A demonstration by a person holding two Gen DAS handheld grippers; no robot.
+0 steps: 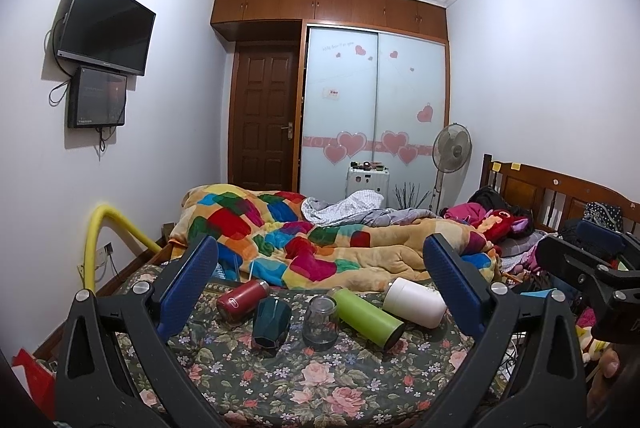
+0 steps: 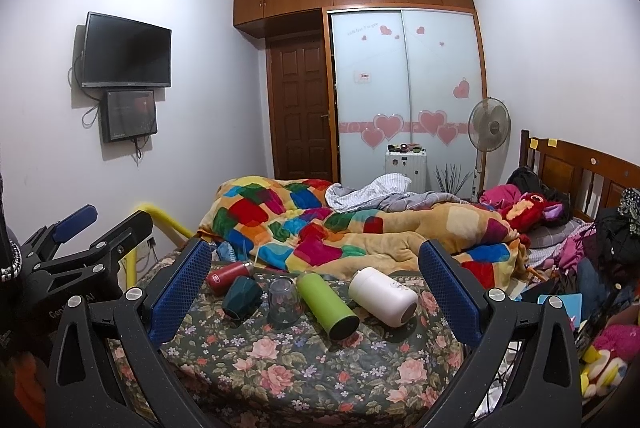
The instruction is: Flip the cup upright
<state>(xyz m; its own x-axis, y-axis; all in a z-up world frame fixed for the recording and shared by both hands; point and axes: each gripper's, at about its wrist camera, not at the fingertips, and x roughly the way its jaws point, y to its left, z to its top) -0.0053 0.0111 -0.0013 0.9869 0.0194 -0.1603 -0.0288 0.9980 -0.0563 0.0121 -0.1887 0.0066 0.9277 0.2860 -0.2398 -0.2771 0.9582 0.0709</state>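
Observation:
Several vessels sit on the floral bedspread [image 1: 304,380]. A dark green faceted cup [image 1: 270,322] [image 2: 242,297] and a clear glass [image 1: 320,322] [image 2: 284,300] stand upside down. A red bottle [image 1: 242,297] [image 2: 229,274], a green bottle [image 1: 370,316] [image 2: 328,306] and a white bottle [image 1: 414,302] [image 2: 383,296] lie on their sides. My left gripper [image 1: 320,284] is open and empty, held back from the cups. My right gripper [image 2: 316,284] is open and empty, also short of them.
A crumpled patchwork quilt [image 1: 316,240] lies right behind the vessels. Clothes and plush toys [image 2: 536,212] pile up at the right by the wooden headboard [image 2: 580,164]. A yellow rail [image 1: 96,240] stands at the bed's left side. The other gripper shows at each view's edge.

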